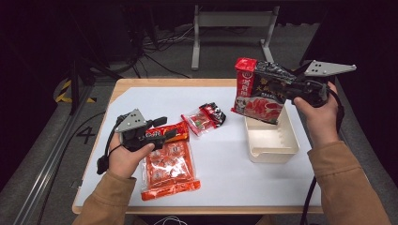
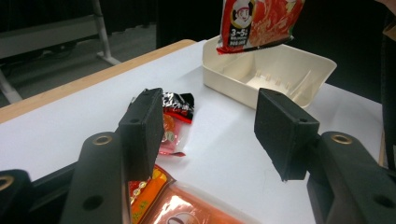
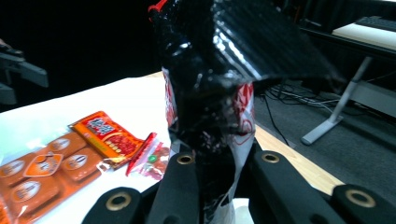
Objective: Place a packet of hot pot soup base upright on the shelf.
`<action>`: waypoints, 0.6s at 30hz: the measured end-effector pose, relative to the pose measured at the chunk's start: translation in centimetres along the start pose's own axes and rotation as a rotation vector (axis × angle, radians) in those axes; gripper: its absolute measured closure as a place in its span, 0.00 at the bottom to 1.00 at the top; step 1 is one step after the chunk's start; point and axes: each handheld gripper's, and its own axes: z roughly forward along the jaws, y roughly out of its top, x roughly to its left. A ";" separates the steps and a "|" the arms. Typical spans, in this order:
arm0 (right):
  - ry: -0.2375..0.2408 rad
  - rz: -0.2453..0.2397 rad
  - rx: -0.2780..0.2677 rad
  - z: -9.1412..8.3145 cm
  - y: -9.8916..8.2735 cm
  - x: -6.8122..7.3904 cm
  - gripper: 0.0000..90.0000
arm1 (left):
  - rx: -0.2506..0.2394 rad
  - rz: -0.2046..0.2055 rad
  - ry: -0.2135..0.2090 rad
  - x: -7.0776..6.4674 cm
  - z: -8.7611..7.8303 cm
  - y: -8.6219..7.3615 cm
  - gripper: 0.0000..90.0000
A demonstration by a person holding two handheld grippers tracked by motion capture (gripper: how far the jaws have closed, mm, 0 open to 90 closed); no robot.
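I see a tall red and black food pouch (image 1: 259,91) with a glossy, crinkled black top and a printed picture of red food on its front. It hangs upright in the air, its lower edge just above the far end of the cream plastic bin (image 1: 272,140) that sits on the right side of the white table (image 1: 225,173). My right gripper (image 1: 281,86) has it by the upper black part; in the right gripper view the jaws stand close together with the crumpled foil pinched between them, so the grip is narrow and firm on the pouch.

My left gripper (image 1: 166,135) sits low over the near left of the table, right above the top edge of a big orange pack of sealed portions (image 1: 168,168). Its jaws stand partly apart, and in the left gripper view nothing lies between the pads (image 2: 144,130); they hold nothing. Between the two grippers lies a small clear packet with a red and black end (image 1: 205,118), flat on the table, well apart from the bin.
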 end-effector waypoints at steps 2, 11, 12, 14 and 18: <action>-0.016 -0.002 -0.005 0.1 0.0 -0.5 0.95 | 0.010 0.003 0.017 0.2 0.0 -0.4 0.47; -0.056 0.005 -0.022 0.3 -0.2 -2.9 0.95 | 0.022 -0.007 0.029 0.6 0.0 -1.4 0.44; -0.055 0.006 -0.021 0.3 -0.2 -3.1 0.95 | 0.025 -0.008 0.030 0.6 0.0 -1.5 0.43; -0.052 0.010 -0.021 0.3 -0.2 -3.5 0.95 | 0.027 -0.014 0.034 0.7 0.0 -1.8 0.43; -0.037 -0.002 -0.030 0.3 -0.2 -4.1 0.94 | 0.036 -0.029 0.035 0.9 0.0 -2.3 0.43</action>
